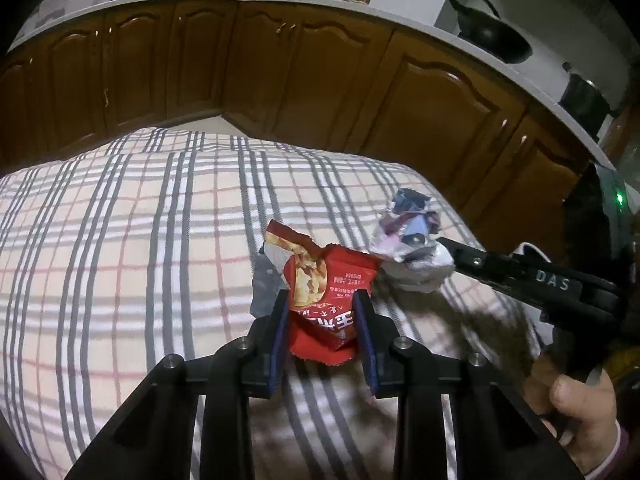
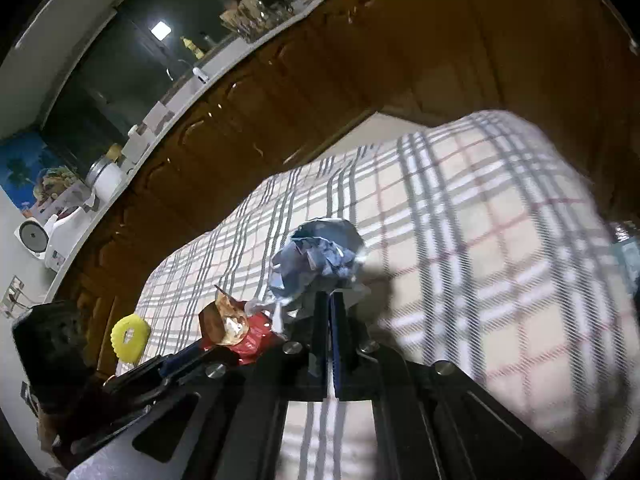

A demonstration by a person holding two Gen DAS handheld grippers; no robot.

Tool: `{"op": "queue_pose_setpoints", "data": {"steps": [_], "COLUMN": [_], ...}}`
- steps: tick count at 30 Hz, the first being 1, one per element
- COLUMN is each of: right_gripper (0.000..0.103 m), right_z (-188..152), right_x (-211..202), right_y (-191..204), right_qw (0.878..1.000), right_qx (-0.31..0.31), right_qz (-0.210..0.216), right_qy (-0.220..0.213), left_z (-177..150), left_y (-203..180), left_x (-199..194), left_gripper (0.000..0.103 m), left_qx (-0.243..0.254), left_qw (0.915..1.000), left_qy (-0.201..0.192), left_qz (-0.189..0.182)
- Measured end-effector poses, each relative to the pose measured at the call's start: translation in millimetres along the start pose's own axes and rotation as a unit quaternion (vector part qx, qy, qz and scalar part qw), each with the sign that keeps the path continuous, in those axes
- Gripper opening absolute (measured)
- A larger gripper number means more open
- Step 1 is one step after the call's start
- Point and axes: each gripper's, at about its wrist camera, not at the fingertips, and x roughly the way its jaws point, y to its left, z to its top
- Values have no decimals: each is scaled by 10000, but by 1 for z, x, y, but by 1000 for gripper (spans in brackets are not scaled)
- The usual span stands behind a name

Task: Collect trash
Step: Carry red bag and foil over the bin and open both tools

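Left hand-held gripper [image 1: 322,312] pads pinch a glossy red snack wrapper [image 1: 332,304], crinkled foil w/ torn top, white Chinese print, unreadable. Right hand-held gripper [image 2: 330,300], marked "DAS", clamped tight on a crumpled silvery-blue foil wrapper [image 2: 316,260]. Both wrappers sit just above/on the plaid cloth worktop [image 1: 120,240], near each other.
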Motion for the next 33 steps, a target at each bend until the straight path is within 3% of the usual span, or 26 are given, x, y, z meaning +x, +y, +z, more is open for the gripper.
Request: {"op": "queue_pose_setpoints", "data": {"steps": [13, 24, 33], "right_gripper": [1, 1, 1], "right_z": [-45, -76, -84], "right_x": [-90, -119, -151], "right_y": [-16, -32, -48], "right_qw": [9981, 9971, 9942], "right_qx": [-45, 10, 127], "right_qz": [-253, -481, -571], "right_qy": [-556, -595, -897], "left_z": [-35, -50, -50], "left_y": [-51, -74, -101], "left_x": [-38, -52, -60], "left_gripper": [26, 24, 23], "left_qx": [366, 518, 766], "left_qw": [9988, 9976, 9956], "left_qy": [5, 97, 96], "left_qz": [-334, -445, -539]}}
